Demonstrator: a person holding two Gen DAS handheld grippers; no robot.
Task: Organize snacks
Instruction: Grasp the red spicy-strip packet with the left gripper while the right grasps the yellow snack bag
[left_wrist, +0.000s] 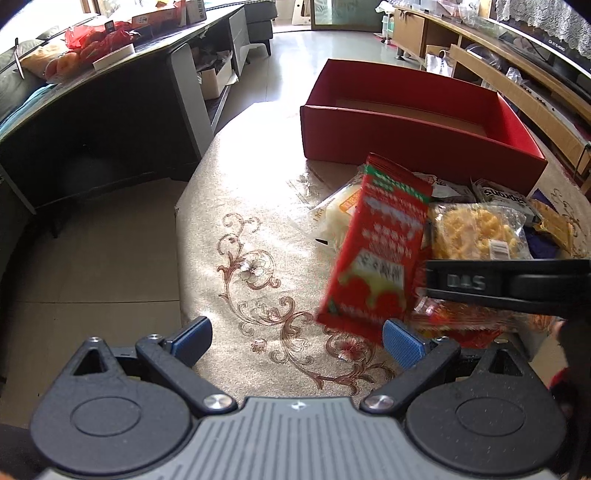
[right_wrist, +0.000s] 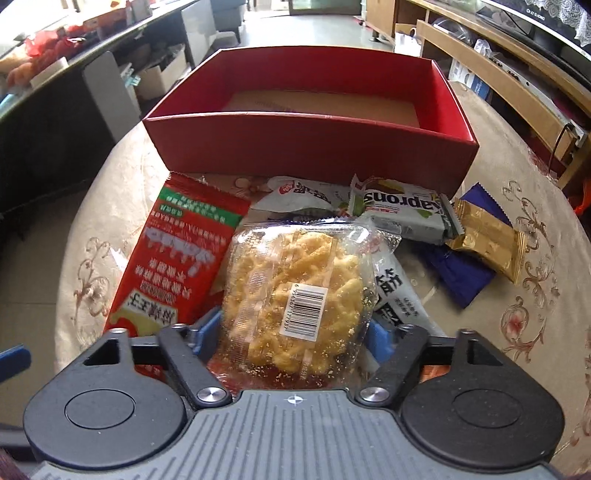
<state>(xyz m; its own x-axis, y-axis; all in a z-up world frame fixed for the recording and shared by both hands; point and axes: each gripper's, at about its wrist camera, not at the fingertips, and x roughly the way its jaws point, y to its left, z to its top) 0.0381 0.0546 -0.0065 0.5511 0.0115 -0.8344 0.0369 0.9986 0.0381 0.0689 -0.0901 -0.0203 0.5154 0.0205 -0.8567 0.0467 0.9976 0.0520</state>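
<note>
A pile of snacks lies on the table in front of an empty red box (left_wrist: 417, 142) (right_wrist: 310, 144). My right gripper (right_wrist: 295, 336) is shut on a clear pack of yellow fried snack (right_wrist: 295, 291) (left_wrist: 476, 232), held between its blue pads. A red packet (left_wrist: 376, 251) (right_wrist: 177, 258) leans beside it. My left gripper (left_wrist: 295, 339) is open and empty over the tablecloth, left of the pile, its right pad (left_wrist: 400, 343) close to the red packet. The right gripper's black body (left_wrist: 506, 284) crosses the left wrist view.
A green-white wafer pack (right_wrist: 402, 210), a gold packet (right_wrist: 487, 240), a blue packet (right_wrist: 461, 273) and white packets (right_wrist: 306, 195) lie near the box. A dark cabinet (left_wrist: 110, 110) stands left of the table; wooden shelves (left_wrist: 517, 81) at right.
</note>
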